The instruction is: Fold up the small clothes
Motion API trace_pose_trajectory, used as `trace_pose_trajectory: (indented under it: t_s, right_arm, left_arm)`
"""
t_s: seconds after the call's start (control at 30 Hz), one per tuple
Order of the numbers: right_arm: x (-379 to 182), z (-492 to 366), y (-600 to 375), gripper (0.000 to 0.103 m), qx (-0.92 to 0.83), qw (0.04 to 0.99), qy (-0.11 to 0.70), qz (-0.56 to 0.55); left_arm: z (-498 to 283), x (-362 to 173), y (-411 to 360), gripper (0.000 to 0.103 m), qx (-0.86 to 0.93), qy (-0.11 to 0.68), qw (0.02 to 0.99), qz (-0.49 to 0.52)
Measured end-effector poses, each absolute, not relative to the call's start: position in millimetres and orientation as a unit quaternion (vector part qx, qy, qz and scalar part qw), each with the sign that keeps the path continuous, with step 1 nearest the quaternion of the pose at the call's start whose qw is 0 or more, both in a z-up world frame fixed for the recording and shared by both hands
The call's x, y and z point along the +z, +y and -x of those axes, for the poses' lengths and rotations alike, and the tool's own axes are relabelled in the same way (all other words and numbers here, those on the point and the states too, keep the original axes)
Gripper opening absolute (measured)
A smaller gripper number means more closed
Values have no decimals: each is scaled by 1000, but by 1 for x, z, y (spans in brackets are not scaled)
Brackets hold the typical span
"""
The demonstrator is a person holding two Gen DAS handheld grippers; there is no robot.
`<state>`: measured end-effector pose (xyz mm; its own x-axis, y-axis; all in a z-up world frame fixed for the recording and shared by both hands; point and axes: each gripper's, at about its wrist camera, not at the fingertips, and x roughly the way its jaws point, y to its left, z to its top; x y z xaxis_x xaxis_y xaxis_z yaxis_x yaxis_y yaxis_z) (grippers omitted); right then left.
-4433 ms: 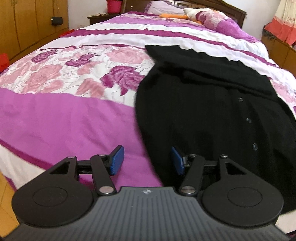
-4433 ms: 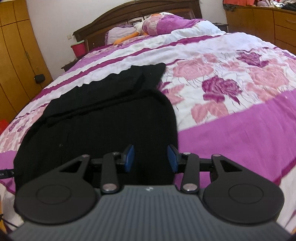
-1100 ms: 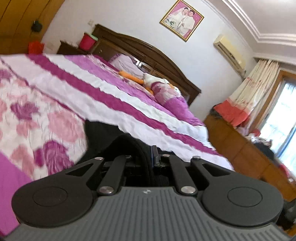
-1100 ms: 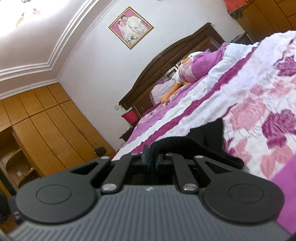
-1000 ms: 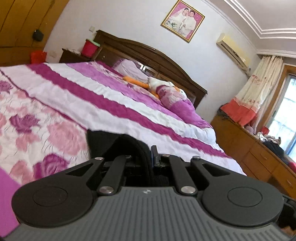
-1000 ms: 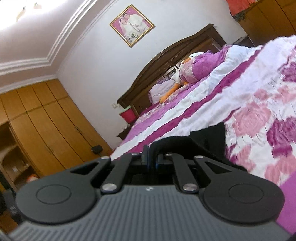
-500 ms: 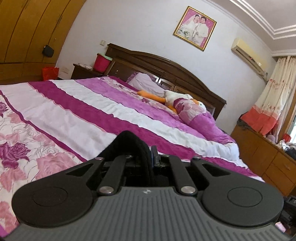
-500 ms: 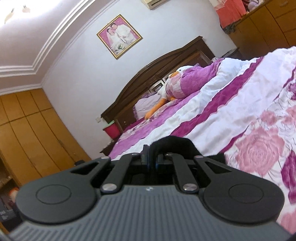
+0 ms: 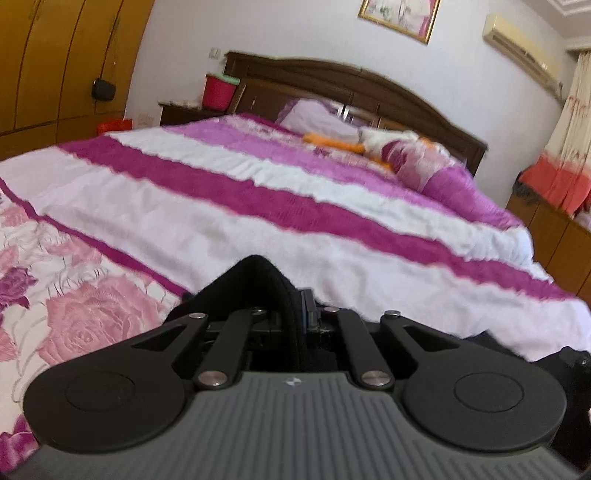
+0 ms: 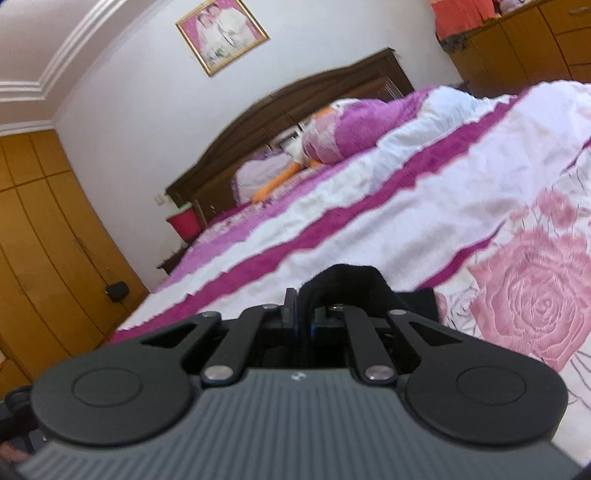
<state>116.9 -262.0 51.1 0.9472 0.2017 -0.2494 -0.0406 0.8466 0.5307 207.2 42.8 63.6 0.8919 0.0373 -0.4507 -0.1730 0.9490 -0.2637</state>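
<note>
In the left wrist view, the left gripper (image 9: 301,314) has its jaws pressed together on a fold of the black garment (image 9: 255,284). The cloth makes a hump over the fingers, and more dark fabric is visible low at the right edge. In front lies the bed cover (image 9: 207,218) with white and purple stripes and pink roses at the left. Far behind are the headboard (image 9: 354,85), a plush toy (image 9: 369,142), a red bucket (image 9: 219,90) and the wardrobe (image 9: 55,62).

In the right wrist view, the right gripper (image 10: 301,314) also has its jaws pressed together, pinching an edge of the same black garment (image 10: 347,284), which bulges to the right side of the fingers. The bed cover (image 10: 369,206) is under and ahead of it.

What can go wrong, in my judgement: only a small piece of cloth sits in each pinch, so a fast pull can let an edge slip out. If the two grippers do not come down together, the fold can land crooked or wrinkled. The thick knit can also bunch under itself.

The left view shows the air conditioner (image 9: 521,35) and the curtain (image 9: 569,122), which the right view does not. The right view shows the whole framed picture (image 10: 221,35); the left view cuts it. Neither view shows most of the garment.
</note>
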Motion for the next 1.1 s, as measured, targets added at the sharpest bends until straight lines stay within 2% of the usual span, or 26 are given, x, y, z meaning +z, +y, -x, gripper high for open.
trace_pose_trajectory:
  t_s: [0.27,0.5,0.57,0.63,0.67,0.73,0.8,0.97,1.0,1.03,1.07,1.1]
  right_arm:
    - [12,-138,-265,10,31,935,212,-282]
    - [14,-137,-269,12,28,920,237,-312]
    - [18,-134,-272,20,27,912,244,-329]
    - [22,-127,-274,37,36,905,247,-346]
    - [24,-124,-275,41,42,902,247,-351]
    - [28,-115,-273,45,54,902,249,-348]
    - [31,-108,-270,45,70,905,253,-335]
    - [30,-103,-265,44,109,906,264,-314]
    - [30,-106,-264,38,115,906,265,-310]
    - [30,-108,-264,19,119,906,264,-310]
    - [30,-111,-264,13,123,905,262,-312]
    - [31,-116,-264,13,127,902,262,-318]
  left_arm:
    - [-236,14,51,8,63,287,944,148]
    - [-227,27,56,9,43,297,938,171]
    - [-222,33,62,9,29,306,933,190]
    - [-214,40,65,10,11,309,927,213]
    - [-210,42,66,12,3,310,925,221]
    - [-200,45,66,24,-14,313,921,231]
    - [-195,44,63,36,-29,319,917,237]
    - [-196,40,48,40,-66,324,916,227]
    - [-200,40,45,36,-71,324,917,224]
    - [-203,41,43,32,-74,320,918,221]
    - [-205,43,41,25,-76,313,921,219]
    - [-209,46,40,24,-76,305,924,218]
